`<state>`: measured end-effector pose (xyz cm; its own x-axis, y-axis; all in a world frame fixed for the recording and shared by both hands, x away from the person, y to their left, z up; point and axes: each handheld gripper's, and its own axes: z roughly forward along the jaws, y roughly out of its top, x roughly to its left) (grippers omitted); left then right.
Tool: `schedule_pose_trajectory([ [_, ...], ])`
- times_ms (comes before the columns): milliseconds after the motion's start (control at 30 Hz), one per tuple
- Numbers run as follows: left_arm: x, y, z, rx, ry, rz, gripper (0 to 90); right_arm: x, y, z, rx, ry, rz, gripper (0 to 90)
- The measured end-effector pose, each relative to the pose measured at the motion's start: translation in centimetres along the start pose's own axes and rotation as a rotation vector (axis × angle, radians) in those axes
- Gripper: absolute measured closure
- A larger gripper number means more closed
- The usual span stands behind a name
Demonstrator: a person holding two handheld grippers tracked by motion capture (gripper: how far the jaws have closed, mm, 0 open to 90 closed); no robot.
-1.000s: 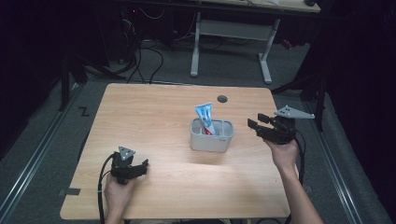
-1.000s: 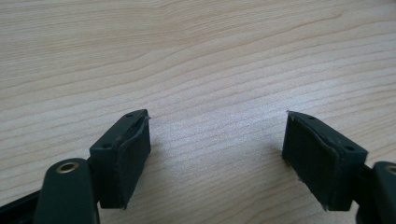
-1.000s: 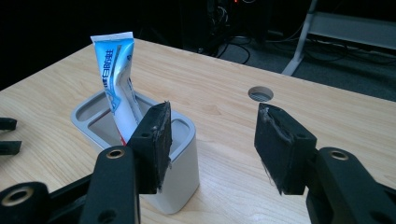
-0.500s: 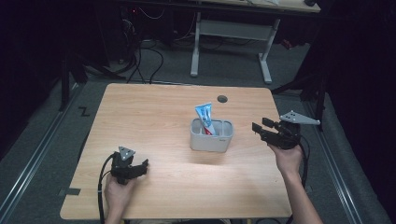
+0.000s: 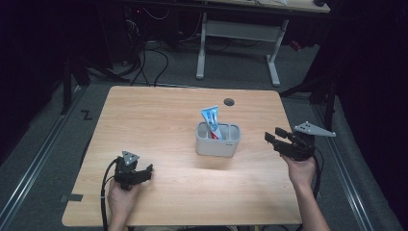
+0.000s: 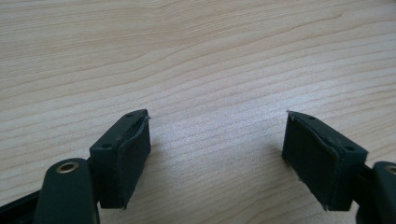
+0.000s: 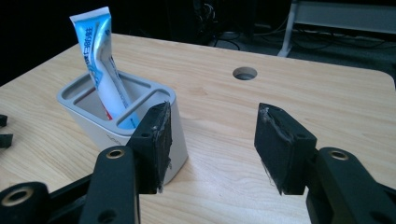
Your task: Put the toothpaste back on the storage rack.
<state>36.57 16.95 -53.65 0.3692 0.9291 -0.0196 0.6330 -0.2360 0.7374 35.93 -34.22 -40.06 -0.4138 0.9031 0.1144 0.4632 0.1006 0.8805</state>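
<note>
A grey holder [image 5: 217, 140] with compartments stands at the middle of the wooden table [image 5: 159, 120], and a blue-and-white toothpaste tube [image 5: 211, 120] leans upright in it. My right gripper [image 5: 270, 138] hovers at the table's right edge, jaws open and empty, pointing left at the holder. In the right gripper view the holder [image 7: 93, 116] sits just beyond the left jaw, with the toothpaste tube [image 7: 100, 60] sticking out of it. My left gripper [image 5: 144, 172] rests low near the front left, open; its own view has bare wood between the pads [image 6: 128, 158].
A round cable hole [image 5: 229, 102] sits in the tabletop behind the holder. Beyond the table there is a white desk frame [image 5: 240, 38] and cables on the dark floor. A cable trails from the left gripper off the front edge.
The right gripper has drifted to the right and slightly lower, away from the holder. The left gripper has stayed put.
</note>
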Motion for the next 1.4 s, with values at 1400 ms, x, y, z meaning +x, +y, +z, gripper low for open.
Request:
schedule_pose_trajectory([
  [1400, 0.0, 0.0, 0.0, 0.000, 0.003, 0.002, 23.8, -0.6, -5.3, 0.5, 0.047, 0.013, 0.084, 44.4],
])
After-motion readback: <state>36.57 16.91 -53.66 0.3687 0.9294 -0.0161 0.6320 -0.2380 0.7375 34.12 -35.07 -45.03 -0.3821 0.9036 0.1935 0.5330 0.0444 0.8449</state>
